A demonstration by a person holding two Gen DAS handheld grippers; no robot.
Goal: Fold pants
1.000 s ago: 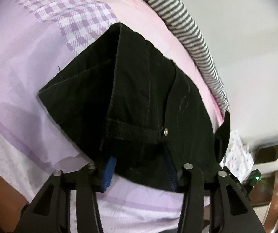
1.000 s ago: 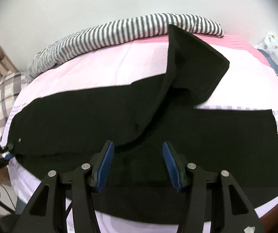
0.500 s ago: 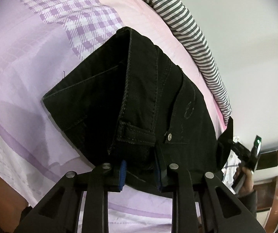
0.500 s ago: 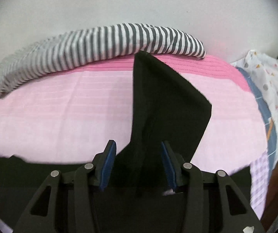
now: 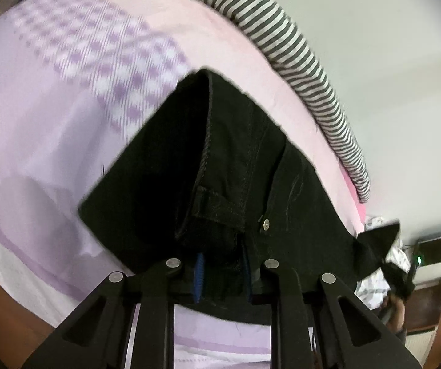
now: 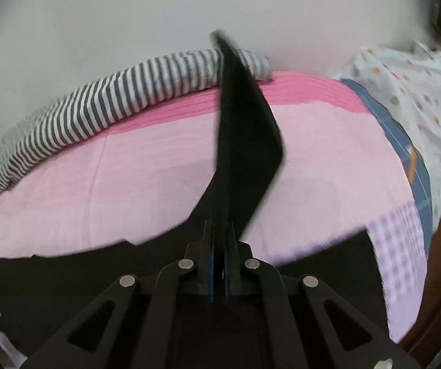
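My left gripper [image 5: 222, 272] has the waistband end of the black pants [image 5: 226, 166] between its blue pads [image 5: 199, 273], and its jaws are closing on that thick band — a belt loop and a metal rivet [image 5: 266, 223] sit just beyond the fingertips. From there the pants run away across the bed sheet [image 5: 66, 98], which is pink on the far side and lilac with a checked patch nearer to me. A grey-and-white striped pillow [image 5: 297, 52] lies along the far edge against the pale wall.

My right gripper [image 6: 219, 272] is clamped tight on a fold of the pant leg [image 6: 245, 141] — the cloth stands up from the pads in a tall, narrow flap, reaching as high as the striped pillow behind it. The rest of the leg lies flat on the sheet, near me and spreading to left and right. At far right there is a white dotted cloth [image 6: 411, 92], perhaps a quilt; the blur there leaves me unsure.
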